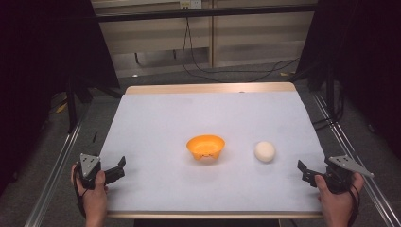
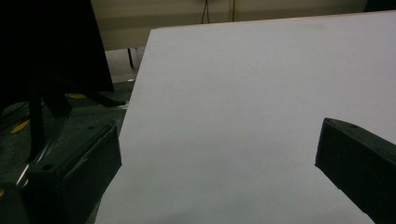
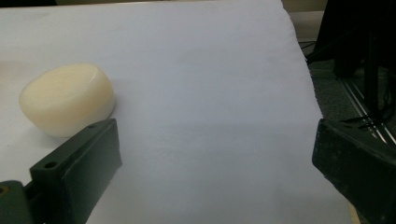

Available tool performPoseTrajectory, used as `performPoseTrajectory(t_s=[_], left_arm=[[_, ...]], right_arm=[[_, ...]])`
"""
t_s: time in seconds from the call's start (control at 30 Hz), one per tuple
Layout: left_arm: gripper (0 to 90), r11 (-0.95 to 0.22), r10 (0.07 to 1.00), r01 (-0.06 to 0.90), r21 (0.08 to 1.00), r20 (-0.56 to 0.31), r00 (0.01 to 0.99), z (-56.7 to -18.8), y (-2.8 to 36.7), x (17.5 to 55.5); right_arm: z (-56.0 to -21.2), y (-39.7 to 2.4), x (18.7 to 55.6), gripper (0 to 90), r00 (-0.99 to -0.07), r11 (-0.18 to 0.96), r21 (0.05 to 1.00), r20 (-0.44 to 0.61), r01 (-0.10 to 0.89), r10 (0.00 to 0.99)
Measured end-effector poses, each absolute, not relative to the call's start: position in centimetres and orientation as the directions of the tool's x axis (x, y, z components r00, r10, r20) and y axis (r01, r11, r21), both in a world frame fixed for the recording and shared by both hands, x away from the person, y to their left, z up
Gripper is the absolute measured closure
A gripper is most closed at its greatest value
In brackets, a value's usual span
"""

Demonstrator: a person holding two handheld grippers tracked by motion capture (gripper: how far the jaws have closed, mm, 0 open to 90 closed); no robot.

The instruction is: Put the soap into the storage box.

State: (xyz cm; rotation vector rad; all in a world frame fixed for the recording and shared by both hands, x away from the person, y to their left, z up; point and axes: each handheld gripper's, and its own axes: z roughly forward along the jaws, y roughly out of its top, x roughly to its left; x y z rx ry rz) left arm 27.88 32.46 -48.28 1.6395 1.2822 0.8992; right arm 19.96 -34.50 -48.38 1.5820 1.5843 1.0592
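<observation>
Matte white tabletop [image 1: 156, 123], smooth cream ball [image 1: 265, 151]

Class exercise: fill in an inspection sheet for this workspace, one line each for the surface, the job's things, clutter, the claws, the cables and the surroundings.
Surface: white sheet covers the wooden table, flat and clean.
Job's things: orange bowl upright near the middle; cream ball on the sheet beside it, apart from it.
Clutter: nothing seen.
Claws: left claw at the near left corner, jaws open, nothing between them; right claw at the near right corner, jaws open, the ball ahead and untouched.
Cables: black cables loop on the floor beyond the table.
Surroundings: dark curtains at both sides; metal rail along the table.
</observation>
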Motion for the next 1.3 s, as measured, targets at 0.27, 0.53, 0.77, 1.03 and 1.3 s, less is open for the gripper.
performPoseTrajectory(t_s=[0.27, 0.53, 0.77, 1.03, 1.3], left_arm=[[0.1, -0.116, 0.977, 0.367, 0.923, 0.041, 0.208, -48.3, 32.4, 27.9], [0.1, -0.112, 0.979, 0.377, 0.920, 0.036, 0.202, -48.3, 32.4, 28.0], [0.1, -0.129, 0.978, 0.373, 0.919, 0.056, 0.199, -48.3, 32.3, 27.9], [0.1, -0.144, 0.978, 0.366, 0.920, 0.076, 0.194, -48.3, 32.1, 27.8], [0.1, -0.139, 0.980, 0.360, 0.923, 0.075, 0.186, -48.3, 32.1, 27.7]], right_arm=[[-48.3, -34.4, 19.7, 6.9, -0.074, -0.039, 0.896, 0.080, 0.443, 0.994], [-47.9, -34.1, 19.9, 20.5, -0.116, 0.004, 0.894, 0.053, 0.449, 0.992], [-47.4, -33.6, 21.0, 28.5, -0.210, 0.109, 0.874, -0.009, 0.474, 0.978], [-47.1, -33.0, 22.2, 23.0, -0.234, 0.094, 0.852, 0.034, 0.515, 0.972], [-46.5, -32.8, 23.3, 20.7, -0.289, 0.110, 0.796, 0.085, 0.595, 0.954]])
